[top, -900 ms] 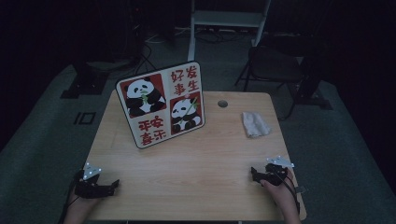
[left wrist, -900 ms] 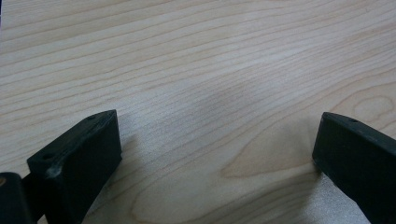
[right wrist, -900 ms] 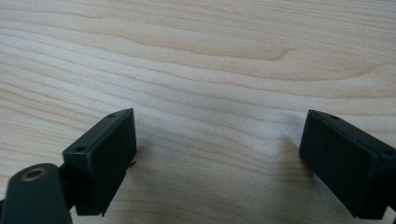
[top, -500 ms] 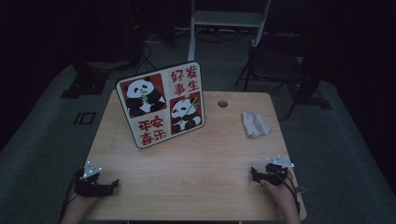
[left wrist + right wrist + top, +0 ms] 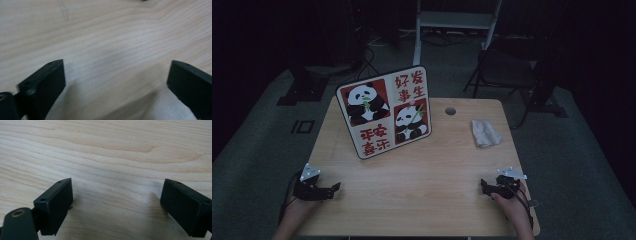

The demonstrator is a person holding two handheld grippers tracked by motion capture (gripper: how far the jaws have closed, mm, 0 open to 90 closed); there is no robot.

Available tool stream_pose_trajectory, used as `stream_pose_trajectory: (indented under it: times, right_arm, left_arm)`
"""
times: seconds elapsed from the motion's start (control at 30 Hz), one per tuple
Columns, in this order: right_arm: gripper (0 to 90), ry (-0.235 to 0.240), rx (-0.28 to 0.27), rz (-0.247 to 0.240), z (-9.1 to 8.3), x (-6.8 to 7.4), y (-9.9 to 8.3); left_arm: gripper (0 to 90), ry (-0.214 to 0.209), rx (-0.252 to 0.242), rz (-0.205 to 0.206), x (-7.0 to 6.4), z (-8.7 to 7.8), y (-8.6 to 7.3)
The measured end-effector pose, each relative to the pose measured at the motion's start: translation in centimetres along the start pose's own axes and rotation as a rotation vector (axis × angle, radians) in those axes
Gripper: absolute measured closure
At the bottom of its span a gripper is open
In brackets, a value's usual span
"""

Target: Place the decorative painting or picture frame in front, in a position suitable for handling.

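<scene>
Pale wood grain runs across the rectangular light wooden table, and both grippers rest low on its near edge. The left gripper sits at the near left corner in a hand, its grey three-cornered plate on top and its jaws pointing toward the middle of the table. In the left gripper view the left gripper has its two black jaws spread wide apart with nothing between them but bare wood. The right gripper lies at the near right corner, held by the other hand, jaws pointing inward toward the left one. In the right gripper view the right gripper is likewise spread wide and holds nothing, just above the table surface.

Farther back, left of centre, stands the white rounded-corner sign board with two pandas and red Chinese characters, tilted and leaning backward. Well apart from both grippers, at the far right of the table, lies the crumpled whitish cloth. Just beside the board's upper right corner is a small round grey hole in the table top.
</scene>
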State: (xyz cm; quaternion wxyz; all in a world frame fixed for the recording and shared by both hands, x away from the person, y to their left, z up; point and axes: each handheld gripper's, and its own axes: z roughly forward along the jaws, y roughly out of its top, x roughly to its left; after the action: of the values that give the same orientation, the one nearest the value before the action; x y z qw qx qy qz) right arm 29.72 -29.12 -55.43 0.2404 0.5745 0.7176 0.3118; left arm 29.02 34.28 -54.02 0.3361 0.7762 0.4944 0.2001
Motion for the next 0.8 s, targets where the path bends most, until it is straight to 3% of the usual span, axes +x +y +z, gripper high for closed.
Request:
stream_pose_trajectory:
  times: [0.4, 0.8]
  right_arm:
    - [10.6, 0.000, 0.000, 0.000, 0.0, 0.0, 0.0]
    - [10.6, 0.000, 0.000, -0.001, 0.0, 0.0, 0.0]
  left_arm:
    - [4.4, -0.021, -0.062, 0.053, -0.6, 0.9, 3.8]
    - [4.4, -0.059, -0.134, 0.093, -0.4, 0.6, 8.2]
